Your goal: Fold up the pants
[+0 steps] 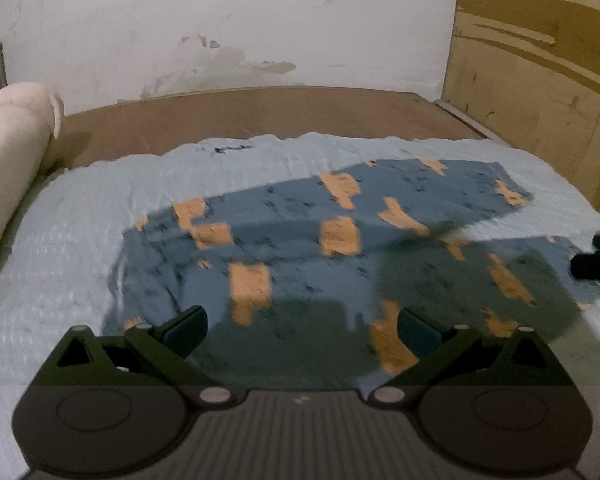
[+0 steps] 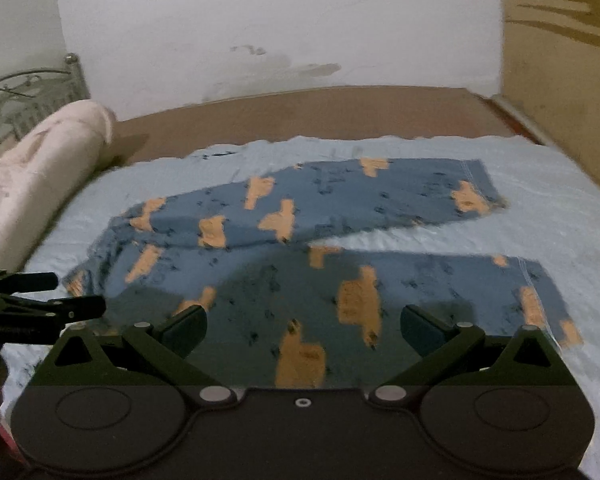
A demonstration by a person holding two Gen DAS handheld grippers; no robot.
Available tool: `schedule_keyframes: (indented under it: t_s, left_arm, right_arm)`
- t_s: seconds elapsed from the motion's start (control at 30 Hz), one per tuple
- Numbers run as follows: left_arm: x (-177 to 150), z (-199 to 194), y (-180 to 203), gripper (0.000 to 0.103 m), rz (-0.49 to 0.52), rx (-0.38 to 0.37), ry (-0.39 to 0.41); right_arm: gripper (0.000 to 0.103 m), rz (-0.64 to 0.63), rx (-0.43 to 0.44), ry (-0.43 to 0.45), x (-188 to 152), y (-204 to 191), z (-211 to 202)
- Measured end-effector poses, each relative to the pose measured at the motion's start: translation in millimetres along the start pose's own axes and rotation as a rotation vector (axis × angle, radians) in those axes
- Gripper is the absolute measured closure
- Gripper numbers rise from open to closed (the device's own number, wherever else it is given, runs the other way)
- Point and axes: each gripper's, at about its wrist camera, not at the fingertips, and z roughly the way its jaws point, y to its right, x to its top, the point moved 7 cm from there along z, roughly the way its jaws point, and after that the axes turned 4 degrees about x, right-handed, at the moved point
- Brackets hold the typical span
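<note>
Left wrist view is showing the blue pants (orange patches all over) lying spread flat on a pale blue sheet, legs running toward the right. Both the left gripper and right gripper are hovering over the near edge, fingers wide apart, gripping nothing. A pink bolster is lying at far left.

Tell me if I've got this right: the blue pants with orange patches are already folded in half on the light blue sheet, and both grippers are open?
Not quite. The pants lie spread out, legs apart, as the right wrist view shows. Both grippers are open.
</note>
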Motion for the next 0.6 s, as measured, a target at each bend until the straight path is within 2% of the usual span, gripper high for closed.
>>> schedule_keyframes:
  t_s: [0.2,0.33,0.47,0.6]
  left_arm:
    - [39,55,-49,0.000,0.093,0.067,0.011]
    - [65,96,-83,0.000,0.108,0.036,0.011]
    - [80,137,-110,0.000,0.187,0.002,0.015]
    - [90,175,-135,0.001,0.241,0.002,0.008]
  right_arm:
    - [0.001,-0.198,0.055,-0.027,55,-9,49]
    - [0.001,-0.333,0.125,-0.037,86,-21,79]
    - [0.001,-0.491,0.182,-0.040,114,-33,112]
    - [0.001,-0.575,0.218,-0.073,137,-29,154]
